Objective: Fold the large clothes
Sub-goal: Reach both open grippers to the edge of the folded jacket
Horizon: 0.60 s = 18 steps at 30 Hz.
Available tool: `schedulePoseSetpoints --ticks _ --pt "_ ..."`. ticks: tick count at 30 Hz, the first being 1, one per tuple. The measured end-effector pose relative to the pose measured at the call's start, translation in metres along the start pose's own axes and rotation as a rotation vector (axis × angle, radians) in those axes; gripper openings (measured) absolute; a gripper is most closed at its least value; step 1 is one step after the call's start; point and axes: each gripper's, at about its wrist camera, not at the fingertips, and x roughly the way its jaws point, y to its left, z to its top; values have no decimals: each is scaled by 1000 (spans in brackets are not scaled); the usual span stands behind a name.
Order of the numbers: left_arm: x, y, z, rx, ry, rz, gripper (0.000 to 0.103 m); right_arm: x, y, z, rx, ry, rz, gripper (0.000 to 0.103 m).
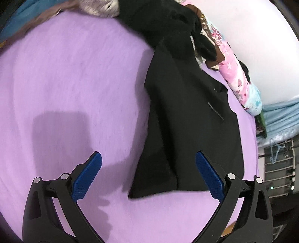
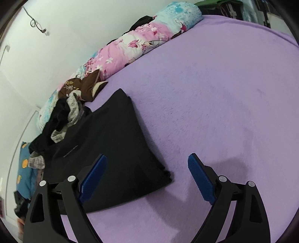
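Left wrist view: left gripper (image 1: 148, 175) held above the purple bedsheet (image 1: 74, 84), jaws spread wide, nothing between the blue pads (image 1: 87, 175). Just ahead, a black garment (image 1: 186, 121) laid flat in a long folded panel, near corner falling between the jaws but lower, on the sheet — no contact visible. A zip or printed line shows on its upper face. At its far end, a heap of dark clothes (image 1: 168, 24), partly lying on the garment. Beyond that, a rolled floral quilt (image 1: 235, 74) along the white wall (image 1: 252, 37); a wire rack (image 1: 278, 168) at the right edge; a grey garment (image 1: 101, 7) at the top.

Right wrist view: right gripper (image 2: 147, 176) likewise spread wide and empty, left pad over the garment's near edge, right pad over bare bedsheet (image 2: 224, 93). Black garment (image 2: 112, 140) lying flat, corners fairly square, one printed line on it. Dark clothes pile (image 2: 59, 119) mixed with grey fabric at its far left; a brown printed item (image 2: 80, 87) beside the quilt (image 2: 130, 46); a blue cushion with orange dots (image 2: 24, 168) at the left.

Judged step: a fold just laid down, both tools free. Next move likely calls for gripping two corners of one short end — pads closing on fabric only, not sheet — and carrying them across for another fold, or setting the piece aside and drawing the next from the pile.
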Motion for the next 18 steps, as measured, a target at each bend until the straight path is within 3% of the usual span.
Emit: schedulePoseSetpoints --ticks 7,18 --pt "-7 1 -29 -86 -10 -84 96 12 -19 -8 96 59 36 88" --pt "10 18 -40 -275 37 -179 96 44 -36 -25 275 142 126 88"
